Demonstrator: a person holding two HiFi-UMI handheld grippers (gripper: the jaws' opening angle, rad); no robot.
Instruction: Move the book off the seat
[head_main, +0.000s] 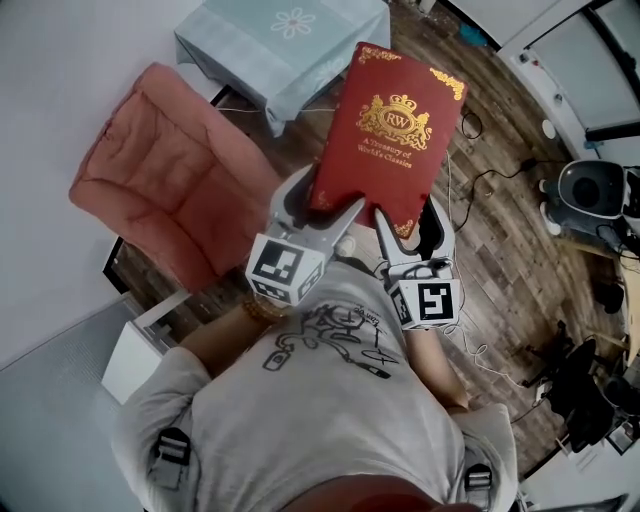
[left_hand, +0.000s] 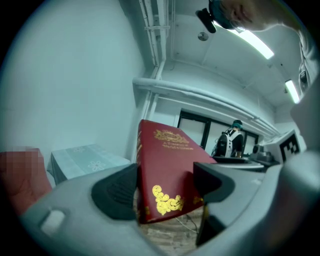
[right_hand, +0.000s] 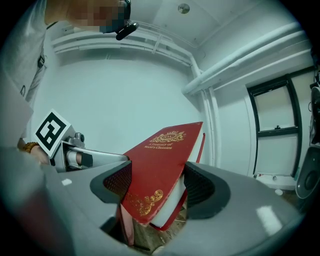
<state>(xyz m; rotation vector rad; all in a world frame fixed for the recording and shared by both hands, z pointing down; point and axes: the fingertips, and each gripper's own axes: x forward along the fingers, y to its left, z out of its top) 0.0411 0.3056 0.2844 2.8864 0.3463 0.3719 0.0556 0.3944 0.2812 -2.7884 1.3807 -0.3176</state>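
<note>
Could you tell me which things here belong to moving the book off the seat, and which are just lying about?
Job: red book, left hand-held gripper, right hand-held gripper (both clamped on it), pink seat.
Lying about: cloth-covered table, white box, floor cables.

the left tool (left_hand: 164, 190) grips the red book (left_hand: 170, 155) at its gold-trimmed corner, a flowered table (left_hand: 85, 162) behind.
</note>
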